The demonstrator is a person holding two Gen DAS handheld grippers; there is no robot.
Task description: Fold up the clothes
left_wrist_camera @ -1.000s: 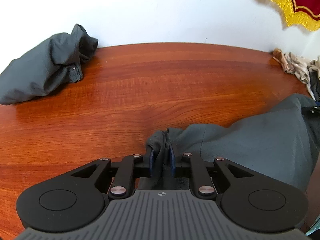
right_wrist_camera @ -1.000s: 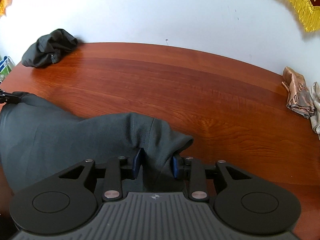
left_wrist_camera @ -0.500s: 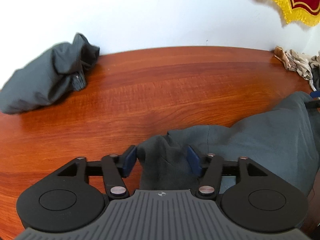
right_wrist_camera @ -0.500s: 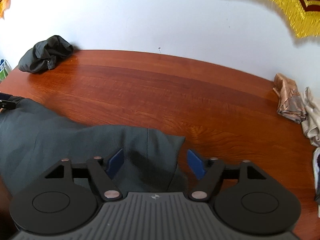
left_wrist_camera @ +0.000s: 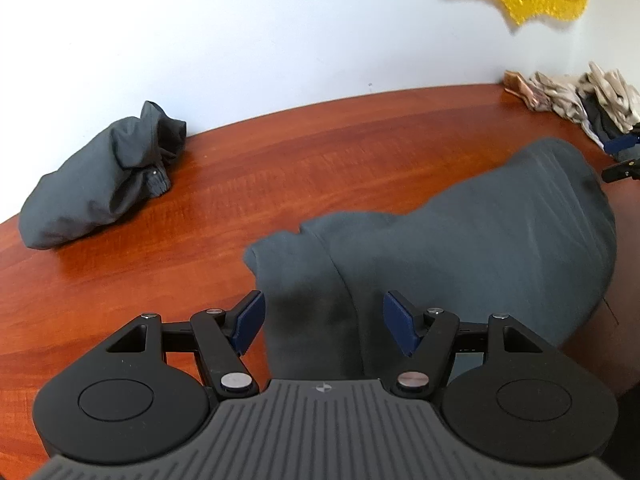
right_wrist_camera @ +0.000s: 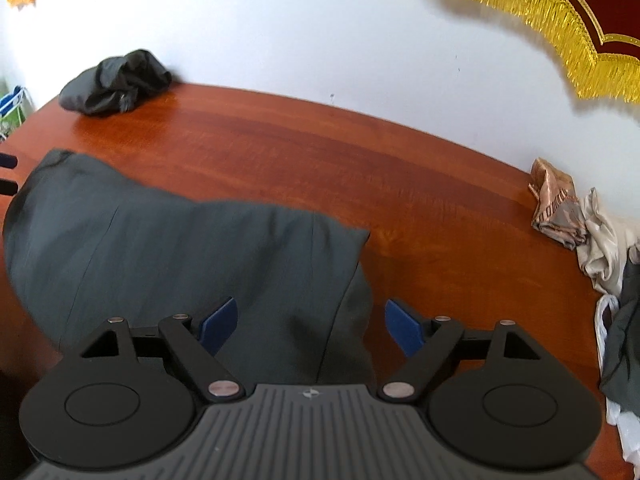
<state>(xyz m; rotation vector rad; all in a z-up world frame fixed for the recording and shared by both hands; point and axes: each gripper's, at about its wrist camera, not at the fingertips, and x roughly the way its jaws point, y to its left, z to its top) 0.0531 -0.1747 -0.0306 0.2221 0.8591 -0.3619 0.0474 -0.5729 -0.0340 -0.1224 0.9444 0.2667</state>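
The dark grey folded cloth garment [left_wrist_camera: 460, 248] lies on the reddish-brown polished wooden tabletop [left_wrist_camera: 280, 168], spread between the two hand-held tools. The left claw [left_wrist_camera: 323, 326] stands with its blue pads well apart; its jaws have just been opening, and one corner of the garment lies between them, touched by neither pad. The right claw [right_wrist_camera: 311, 328] is likewise spread wide after opening, with the garment's other corner lying loose between its pads [right_wrist_camera: 219, 322]. In the right wrist view the garment [right_wrist_camera: 180, 256] rests flat, its fold edge facing the wall. A crumpled black jacket-like bundle [left_wrist_camera: 104, 184] sits at the tabletop's far left by the white wall [left_wrist_camera: 280, 32]. A heap of beige and pale clothes [right_wrist_camera: 580, 216] lies at the far right edge. Gold-fringed red pennants [right_wrist_camera: 560, 16] hang on the wall.
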